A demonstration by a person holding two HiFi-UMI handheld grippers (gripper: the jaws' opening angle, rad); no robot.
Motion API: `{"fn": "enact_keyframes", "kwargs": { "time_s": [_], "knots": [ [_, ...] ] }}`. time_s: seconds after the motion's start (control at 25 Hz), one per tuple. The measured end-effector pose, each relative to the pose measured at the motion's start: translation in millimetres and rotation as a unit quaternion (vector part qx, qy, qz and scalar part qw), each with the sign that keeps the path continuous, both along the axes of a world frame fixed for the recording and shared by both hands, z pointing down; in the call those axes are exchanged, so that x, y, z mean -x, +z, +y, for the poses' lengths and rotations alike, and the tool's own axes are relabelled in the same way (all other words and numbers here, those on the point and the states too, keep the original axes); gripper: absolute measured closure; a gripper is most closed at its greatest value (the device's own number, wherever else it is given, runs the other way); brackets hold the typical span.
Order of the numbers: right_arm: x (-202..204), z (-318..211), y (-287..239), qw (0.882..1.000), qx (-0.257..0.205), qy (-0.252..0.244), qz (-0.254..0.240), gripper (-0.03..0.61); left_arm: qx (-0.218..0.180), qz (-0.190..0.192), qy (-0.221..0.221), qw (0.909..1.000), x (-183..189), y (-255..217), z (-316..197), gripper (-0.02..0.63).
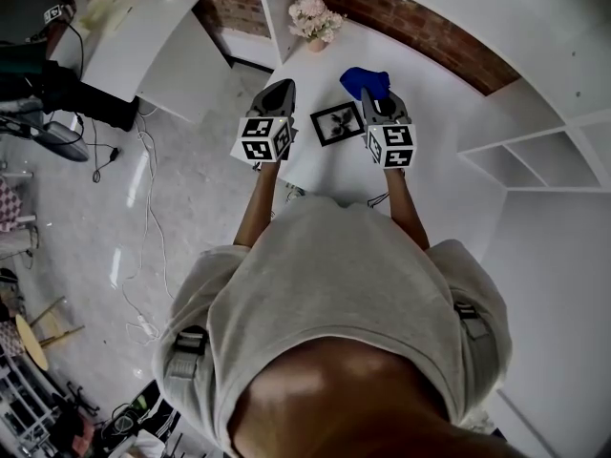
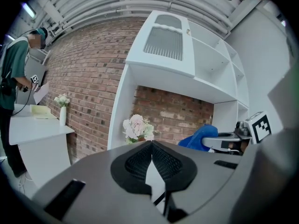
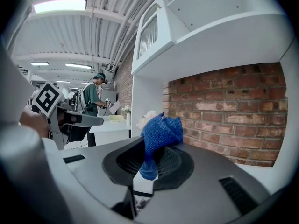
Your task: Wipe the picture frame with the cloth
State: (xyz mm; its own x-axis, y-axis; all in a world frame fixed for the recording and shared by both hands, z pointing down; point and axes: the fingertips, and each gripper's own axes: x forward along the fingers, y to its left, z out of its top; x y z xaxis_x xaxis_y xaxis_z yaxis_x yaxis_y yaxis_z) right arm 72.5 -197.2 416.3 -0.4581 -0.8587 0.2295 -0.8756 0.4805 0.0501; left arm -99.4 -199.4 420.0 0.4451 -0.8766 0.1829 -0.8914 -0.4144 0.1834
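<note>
A small black picture frame [image 1: 336,123] lies flat on the white table [image 1: 439,160], between my two grippers. My right gripper [image 1: 375,95] hovers just right of the frame, shut on a blue cloth [image 1: 366,80]. In the right gripper view the cloth [image 3: 161,132] is pinched between the jaws and bunches up above them. My left gripper [image 1: 279,93] hangs just left of the frame near the table's left edge, its jaws closed tip to tip [image 2: 151,144] with nothing in them. The frame is hidden in both gripper views.
A vase of pale flowers [image 1: 315,22] stands at the back of the table against a brick wall. White shelving [image 1: 535,151] rises at the right. A separate white desk [image 1: 143,36] stands to the left, with cables [image 1: 143,208] on the floor. A person in green [image 3: 93,101] stands farther off.
</note>
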Motion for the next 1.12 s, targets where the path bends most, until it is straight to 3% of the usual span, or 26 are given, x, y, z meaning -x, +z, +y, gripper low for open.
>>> {"fn": "enact_keyframes", "kwargs": {
  "time_s": [1.12],
  "knots": [
    [-1, -3, 3, 1.000, 0.007, 0.009, -0.006, 0.523, 0.006, 0.000, 0.009, 0.9999, 1, 4, -2, 0.598]
  ]
}}
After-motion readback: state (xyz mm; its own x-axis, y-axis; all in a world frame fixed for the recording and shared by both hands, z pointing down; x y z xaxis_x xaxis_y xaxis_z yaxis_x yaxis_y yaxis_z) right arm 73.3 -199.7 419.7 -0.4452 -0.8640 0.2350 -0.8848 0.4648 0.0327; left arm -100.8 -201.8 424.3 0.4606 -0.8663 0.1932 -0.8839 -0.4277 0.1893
